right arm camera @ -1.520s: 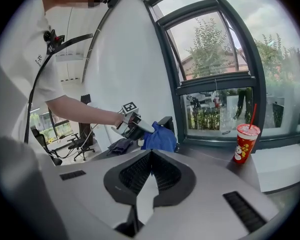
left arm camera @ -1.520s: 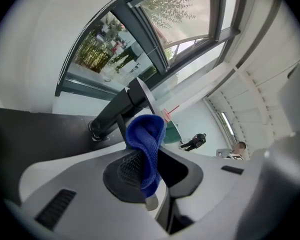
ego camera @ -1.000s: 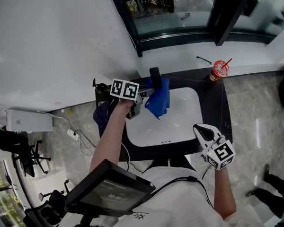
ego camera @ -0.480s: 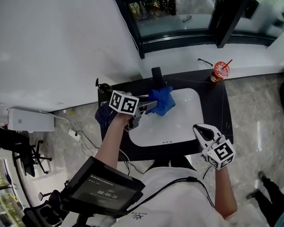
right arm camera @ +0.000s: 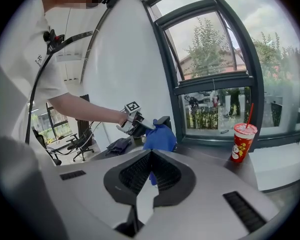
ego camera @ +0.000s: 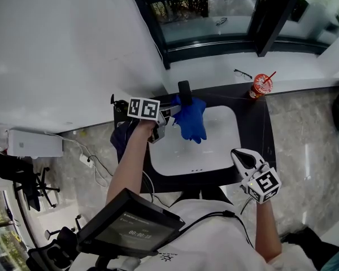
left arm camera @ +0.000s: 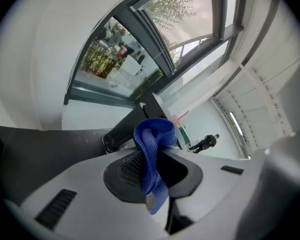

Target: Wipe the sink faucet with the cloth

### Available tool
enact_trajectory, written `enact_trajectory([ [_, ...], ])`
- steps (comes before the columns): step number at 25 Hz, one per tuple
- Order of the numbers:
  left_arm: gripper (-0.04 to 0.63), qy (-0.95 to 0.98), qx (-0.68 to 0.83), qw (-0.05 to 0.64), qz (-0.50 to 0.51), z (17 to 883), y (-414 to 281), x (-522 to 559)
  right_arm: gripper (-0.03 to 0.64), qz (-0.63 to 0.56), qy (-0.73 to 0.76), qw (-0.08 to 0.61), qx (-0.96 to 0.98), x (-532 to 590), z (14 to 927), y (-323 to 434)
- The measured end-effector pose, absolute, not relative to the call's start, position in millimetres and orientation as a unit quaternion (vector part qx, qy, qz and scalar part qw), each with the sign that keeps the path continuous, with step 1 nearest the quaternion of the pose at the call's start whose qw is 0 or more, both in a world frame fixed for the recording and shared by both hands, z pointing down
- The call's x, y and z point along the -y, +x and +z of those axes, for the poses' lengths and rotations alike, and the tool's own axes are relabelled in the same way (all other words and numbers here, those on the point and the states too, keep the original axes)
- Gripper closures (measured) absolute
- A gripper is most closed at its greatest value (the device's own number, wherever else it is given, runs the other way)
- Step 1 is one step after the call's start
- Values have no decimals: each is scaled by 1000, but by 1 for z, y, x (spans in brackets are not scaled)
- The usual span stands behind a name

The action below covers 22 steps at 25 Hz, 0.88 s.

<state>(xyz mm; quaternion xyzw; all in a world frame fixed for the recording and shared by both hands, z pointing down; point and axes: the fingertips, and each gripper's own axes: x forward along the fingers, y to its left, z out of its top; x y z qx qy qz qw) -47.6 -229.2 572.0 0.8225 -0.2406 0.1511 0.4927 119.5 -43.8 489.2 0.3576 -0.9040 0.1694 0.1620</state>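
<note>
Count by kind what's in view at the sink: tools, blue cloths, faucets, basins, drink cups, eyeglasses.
Tools: 2, left tool and right tool
Cloths: 1, blue cloth
Faucets: 1, black faucet
Basins: 1, white sink
Cups: 1, red cup
Eyeglasses: 1, eyeglasses
Total: 7

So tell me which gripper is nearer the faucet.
Left. The left gripper holds the blue cloth at the faucet; the right gripper hangs at the near edge of the counter.

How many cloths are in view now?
1 for certain: the blue cloth clamped in the left gripper, at the faucet. A dark bundle at the left end of the counter may be another.
</note>
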Motion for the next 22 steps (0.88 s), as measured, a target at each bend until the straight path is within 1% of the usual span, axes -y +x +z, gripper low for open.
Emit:
enact_trajectory([
  [3, 543, 820, 258, 491, 140, 569, -50, 246, 614, 176, 361, 164, 901, 44, 493, 123],
  [5, 543, 823, 253, 486, 152, 570, -48, 244, 614, 179, 364, 163, 900, 45, 494, 122],
  [12, 548, 835, 218, 453, 224, 577, -39, 206, 614, 179, 356, 159, 903, 49, 495, 118],
  [18, 548, 834, 213, 452, 233, 583, -37, 171, 614, 177, 348, 159, 907, 46, 495, 114],
  [22, 548, 838, 197, 440, 256, 589, -33, 144, 614, 175, 345, 160, 908, 45, 495, 114],
])
